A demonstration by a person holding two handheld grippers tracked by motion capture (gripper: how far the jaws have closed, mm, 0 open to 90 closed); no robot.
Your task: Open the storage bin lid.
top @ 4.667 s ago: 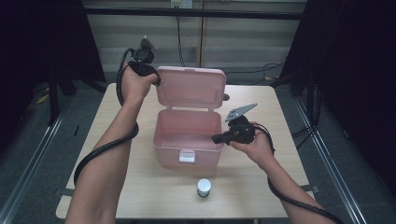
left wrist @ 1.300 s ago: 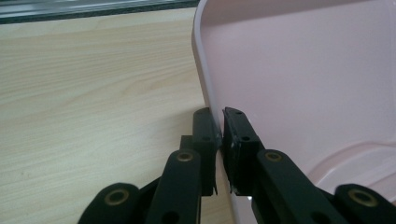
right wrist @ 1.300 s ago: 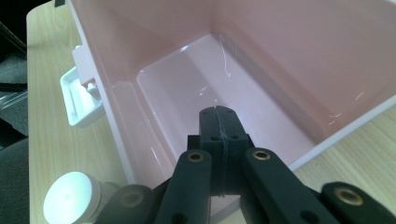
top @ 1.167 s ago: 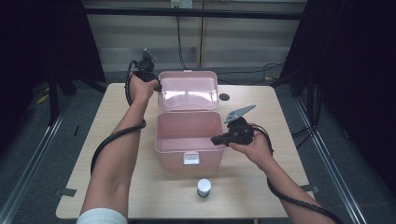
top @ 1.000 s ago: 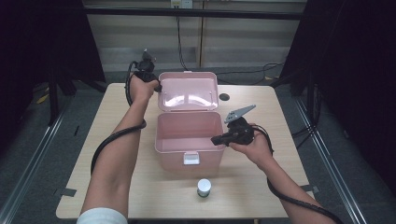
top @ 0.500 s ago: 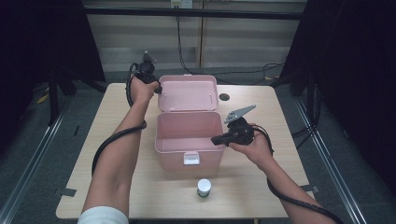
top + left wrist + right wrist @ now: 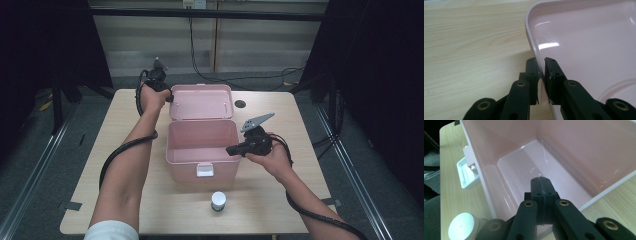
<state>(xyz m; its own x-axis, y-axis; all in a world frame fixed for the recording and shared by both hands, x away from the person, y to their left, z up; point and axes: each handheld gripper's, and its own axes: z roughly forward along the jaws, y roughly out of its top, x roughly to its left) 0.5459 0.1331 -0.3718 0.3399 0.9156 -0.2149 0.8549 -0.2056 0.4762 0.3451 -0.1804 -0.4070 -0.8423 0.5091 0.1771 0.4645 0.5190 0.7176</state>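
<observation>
Nearest the person, a small white-capped jar [image 7: 218,200] stands on the pale wooden table [image 7: 125,115], just before the open pink plastic box [image 7: 200,150]. Right gripper [image 7: 234,149] hovers clenched and empty over the box's right wall. Farther back, the left gripper [image 7: 169,98] pinches the left rim of the laid-back pink lid [image 7: 201,101].

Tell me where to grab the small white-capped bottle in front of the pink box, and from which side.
Grip the white-capped bottle across its round body just under the cap, coming straight down from above. It stands upright and alone on the table, in front of the pink box, so likely nothing blocks a top approach. The right gripper is nearer, its jaws shut at the box rim; it must open first.
</observation>
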